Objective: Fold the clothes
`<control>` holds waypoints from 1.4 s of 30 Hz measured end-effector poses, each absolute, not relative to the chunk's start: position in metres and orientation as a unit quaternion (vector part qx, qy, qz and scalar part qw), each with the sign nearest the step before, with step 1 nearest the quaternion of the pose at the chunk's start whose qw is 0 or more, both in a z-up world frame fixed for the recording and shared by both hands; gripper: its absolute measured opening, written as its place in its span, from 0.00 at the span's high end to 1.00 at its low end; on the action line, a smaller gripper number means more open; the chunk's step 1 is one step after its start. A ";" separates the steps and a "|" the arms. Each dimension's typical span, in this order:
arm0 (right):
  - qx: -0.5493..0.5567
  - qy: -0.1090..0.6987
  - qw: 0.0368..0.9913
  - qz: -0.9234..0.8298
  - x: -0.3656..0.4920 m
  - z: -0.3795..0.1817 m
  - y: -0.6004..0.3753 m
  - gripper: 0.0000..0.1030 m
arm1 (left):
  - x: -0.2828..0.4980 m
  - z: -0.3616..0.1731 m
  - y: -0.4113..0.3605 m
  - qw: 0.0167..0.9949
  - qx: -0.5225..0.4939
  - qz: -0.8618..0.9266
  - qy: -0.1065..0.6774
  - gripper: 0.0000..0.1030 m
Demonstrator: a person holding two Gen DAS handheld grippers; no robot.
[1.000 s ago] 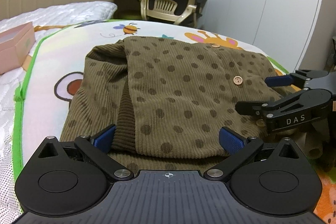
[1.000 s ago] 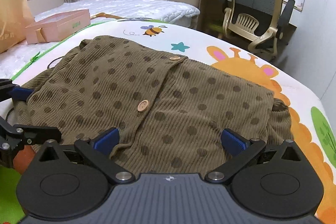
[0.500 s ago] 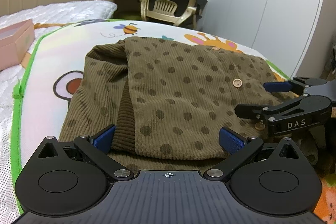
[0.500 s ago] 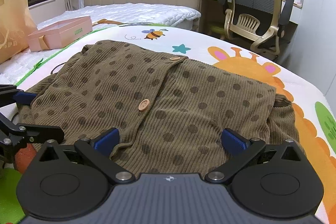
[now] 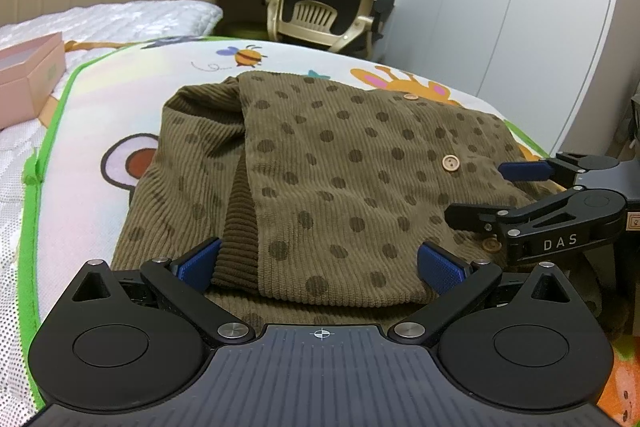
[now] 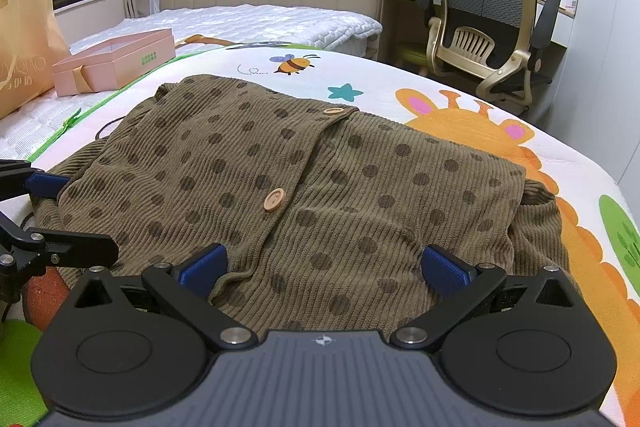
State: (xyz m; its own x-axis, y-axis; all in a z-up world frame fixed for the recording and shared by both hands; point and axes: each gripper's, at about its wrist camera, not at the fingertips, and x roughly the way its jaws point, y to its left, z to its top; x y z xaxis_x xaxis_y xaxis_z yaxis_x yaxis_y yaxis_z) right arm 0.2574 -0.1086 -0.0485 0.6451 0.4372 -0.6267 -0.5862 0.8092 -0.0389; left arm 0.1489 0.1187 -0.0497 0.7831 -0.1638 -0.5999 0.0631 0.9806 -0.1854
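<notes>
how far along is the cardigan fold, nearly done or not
Partly done. The olive dotted cardigan lies on the cartoon mat buttoned, with both sides already folded in. Nothing is in hand: the left hand-held gripper and right hand-held gripper sit open at its near edge. Probably left: gripping that edge and folding it over toward the far end.

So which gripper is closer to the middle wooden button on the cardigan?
Right. The right gripper sits just below the middle wooden button; the left gripper is open at the cardigan hem, farther left.
</notes>
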 end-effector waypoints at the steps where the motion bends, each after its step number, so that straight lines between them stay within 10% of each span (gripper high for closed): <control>1: -0.120 0.311 0.899 0.285 0.257 -0.049 -0.109 0.00 | 0.149 -0.050 0.119 0.941 -0.078 -0.060 0.324 0.00; 42: -0.117 0.309 0.899 0.286 0.257 -0.048 -0.111 0.00 | 0.147 -0.050 0.127 0.941 -0.103 -0.068 0.314 0.00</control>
State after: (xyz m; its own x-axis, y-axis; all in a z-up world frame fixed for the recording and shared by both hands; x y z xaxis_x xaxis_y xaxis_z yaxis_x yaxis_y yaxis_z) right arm 0.2573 -0.1105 -0.0478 0.6453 0.4419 -0.6231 -0.5866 0.8091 -0.0337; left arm 0.1469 0.1271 -0.0500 0.7933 -0.1926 -0.5775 0.0631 0.9695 -0.2367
